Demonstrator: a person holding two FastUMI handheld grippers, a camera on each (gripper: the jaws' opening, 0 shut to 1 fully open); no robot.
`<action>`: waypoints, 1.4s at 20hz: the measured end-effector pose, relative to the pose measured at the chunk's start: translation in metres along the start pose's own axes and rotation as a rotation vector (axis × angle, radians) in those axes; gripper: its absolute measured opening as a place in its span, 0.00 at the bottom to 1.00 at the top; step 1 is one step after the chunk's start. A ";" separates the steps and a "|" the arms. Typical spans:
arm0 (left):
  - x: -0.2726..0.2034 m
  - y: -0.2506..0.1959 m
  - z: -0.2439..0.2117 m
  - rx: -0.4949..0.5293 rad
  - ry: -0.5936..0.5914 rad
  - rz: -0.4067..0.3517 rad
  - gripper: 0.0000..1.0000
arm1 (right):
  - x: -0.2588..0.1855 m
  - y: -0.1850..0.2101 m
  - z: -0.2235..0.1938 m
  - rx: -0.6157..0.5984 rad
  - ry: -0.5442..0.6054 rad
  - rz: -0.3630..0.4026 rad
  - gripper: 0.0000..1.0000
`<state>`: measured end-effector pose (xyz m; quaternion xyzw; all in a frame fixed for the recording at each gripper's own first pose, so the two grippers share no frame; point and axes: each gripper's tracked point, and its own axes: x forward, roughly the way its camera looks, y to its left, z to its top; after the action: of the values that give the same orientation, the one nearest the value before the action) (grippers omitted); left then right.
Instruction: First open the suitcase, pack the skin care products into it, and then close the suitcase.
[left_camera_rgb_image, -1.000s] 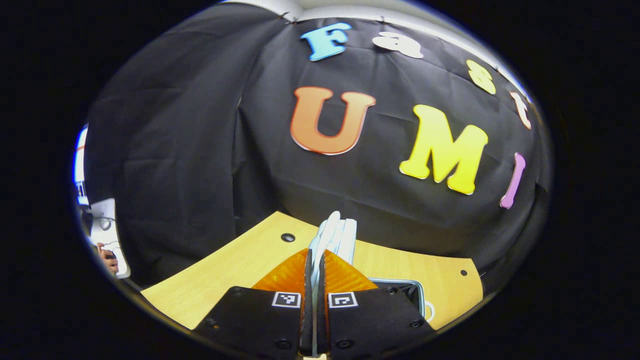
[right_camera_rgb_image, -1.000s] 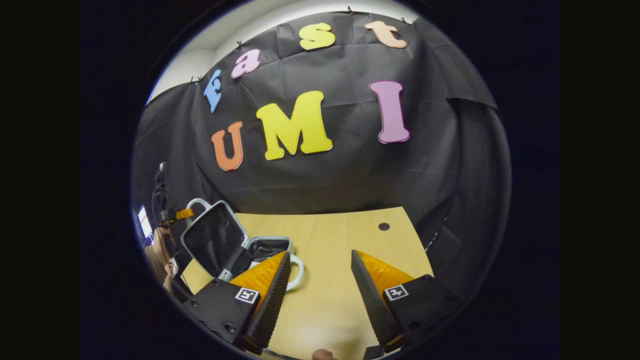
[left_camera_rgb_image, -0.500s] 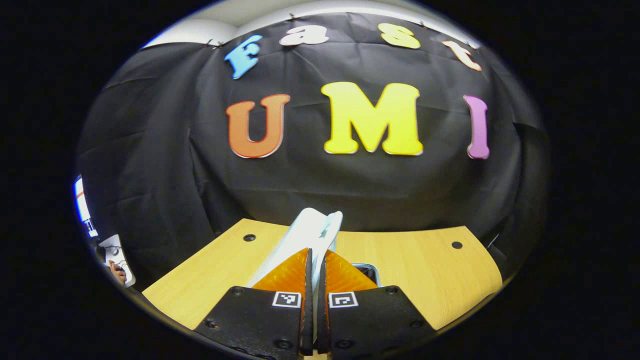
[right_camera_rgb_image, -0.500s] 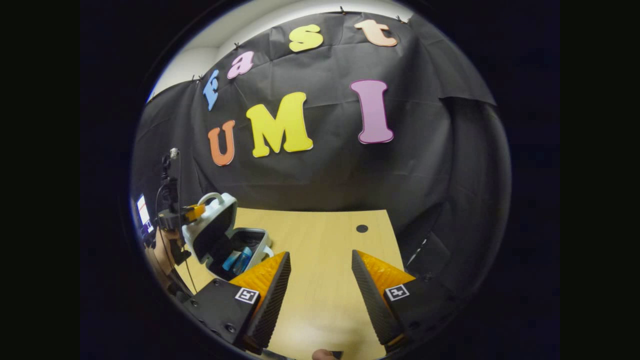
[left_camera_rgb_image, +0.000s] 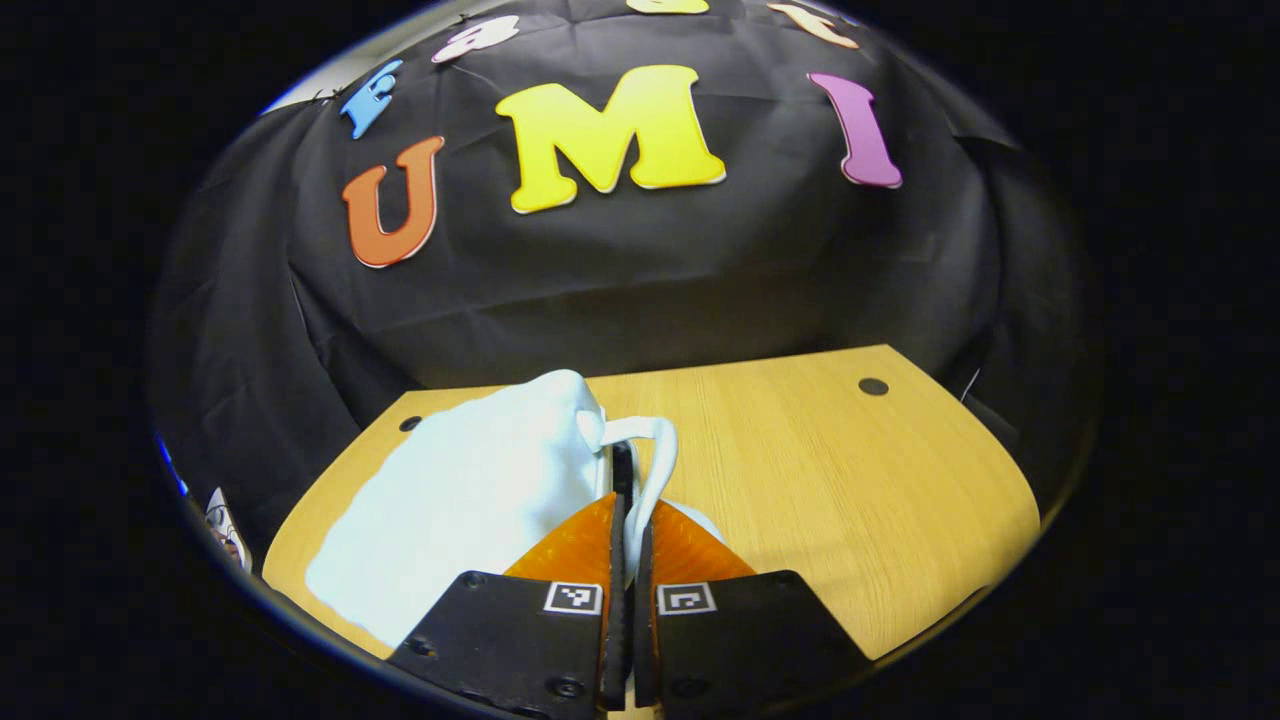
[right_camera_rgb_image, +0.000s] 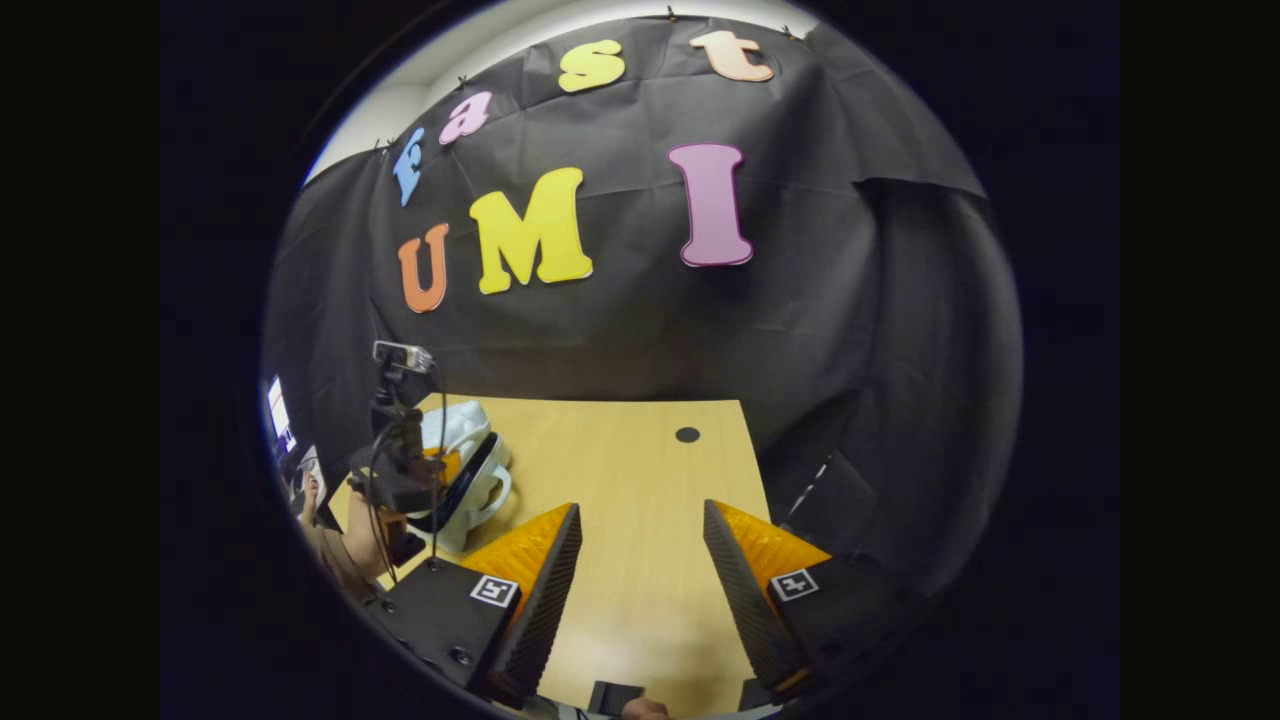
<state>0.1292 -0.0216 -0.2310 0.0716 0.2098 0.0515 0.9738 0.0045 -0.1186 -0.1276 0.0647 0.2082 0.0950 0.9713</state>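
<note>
My left gripper (left_camera_rgb_image: 628, 545) pinches the white suitcase (left_camera_rgb_image: 470, 500) lid's edge, lowering it nearly shut on the wooden surface (left_camera_rgb_image: 850, 480), right gripper (right_camera_rgb_image: 640, 540) wide and empty; slipping could slam it.

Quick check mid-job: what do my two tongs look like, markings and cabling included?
The left tongs and right tongs each have two wedge-shaped fingers on black mounts with screw heads; every mount carries a square black-and-white marker. The right pair's inner faces are ribbed. In the right gripper view, the left unit carries a small camera on top, with dark cables hanging down.
</note>
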 end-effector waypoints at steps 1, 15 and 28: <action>0.005 0.000 -0.004 0.004 0.014 0.002 0.06 | 0.000 0.001 -0.003 -0.007 0.003 -0.005 0.73; -0.033 0.000 0.061 -0.050 -0.041 -0.159 0.61 | 0.017 0.090 0.052 -0.003 -0.090 -0.023 0.73; -0.193 0.154 0.178 -0.040 -0.367 -0.067 0.98 | 0.014 0.215 0.128 -0.045 -0.342 -0.088 0.73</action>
<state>0.0178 0.0842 0.0319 0.0536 0.0296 0.0091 0.9981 0.0362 0.0828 0.0183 0.0491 0.0406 0.0447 0.9970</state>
